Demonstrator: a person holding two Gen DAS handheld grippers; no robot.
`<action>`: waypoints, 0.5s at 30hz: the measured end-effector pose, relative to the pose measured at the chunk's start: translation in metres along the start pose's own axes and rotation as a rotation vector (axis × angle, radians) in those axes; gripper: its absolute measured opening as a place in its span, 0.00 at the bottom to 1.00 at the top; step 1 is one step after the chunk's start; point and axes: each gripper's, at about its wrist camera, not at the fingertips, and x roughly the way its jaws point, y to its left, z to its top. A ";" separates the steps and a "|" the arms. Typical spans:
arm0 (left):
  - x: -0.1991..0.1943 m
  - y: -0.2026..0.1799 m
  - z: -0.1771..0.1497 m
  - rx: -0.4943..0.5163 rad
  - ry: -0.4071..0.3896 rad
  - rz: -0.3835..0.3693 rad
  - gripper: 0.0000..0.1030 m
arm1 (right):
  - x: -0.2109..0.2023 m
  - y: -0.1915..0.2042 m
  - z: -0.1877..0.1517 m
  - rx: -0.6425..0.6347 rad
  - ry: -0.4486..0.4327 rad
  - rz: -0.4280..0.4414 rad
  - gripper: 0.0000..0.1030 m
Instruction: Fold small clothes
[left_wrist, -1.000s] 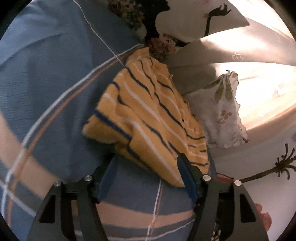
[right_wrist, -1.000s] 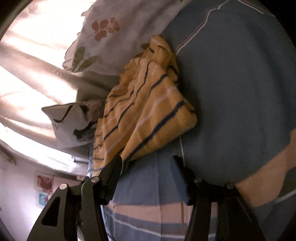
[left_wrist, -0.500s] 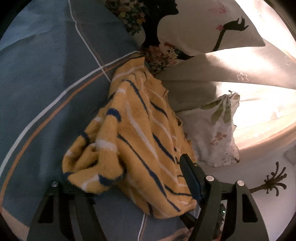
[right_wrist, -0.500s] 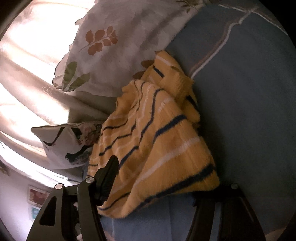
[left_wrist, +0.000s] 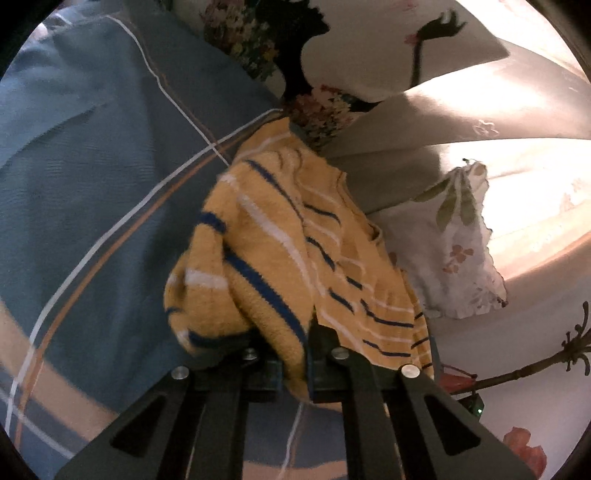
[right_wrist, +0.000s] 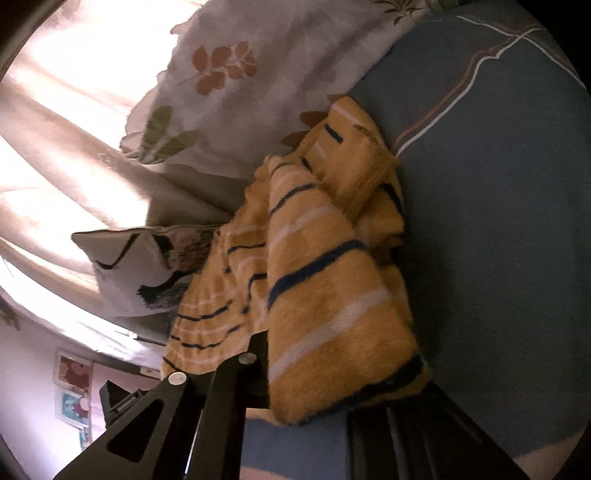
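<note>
- Left gripper (left_wrist: 295, 369), at the bottom centre of its frame, pinches a fold of the yellow knitted garment with blue and white stripes (left_wrist: 280, 258).
- Right gripper (right_wrist: 306, 384) is closing, its jaws draped by that garment's edge.
- Garment lies mid-frame on the blue plaid bedsheet (left_wrist: 92, 184).
- Floral pillow (left_wrist: 458, 258) lies just beside it on the right.

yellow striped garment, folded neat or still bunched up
Bunched: the yellow striped garment hangs in loose rumpled folds, pinched by the left gripper and right gripper.
</note>
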 end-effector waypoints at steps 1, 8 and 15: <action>-0.004 -0.002 -0.002 0.005 -0.002 0.001 0.08 | -0.003 0.000 -0.001 0.003 0.004 0.007 0.10; -0.017 0.008 -0.009 0.008 0.026 0.045 0.13 | -0.001 -0.025 -0.002 0.082 0.032 -0.009 0.22; -0.060 0.032 -0.010 0.061 0.013 0.070 0.30 | -0.067 -0.032 0.006 0.006 -0.074 -0.075 0.43</action>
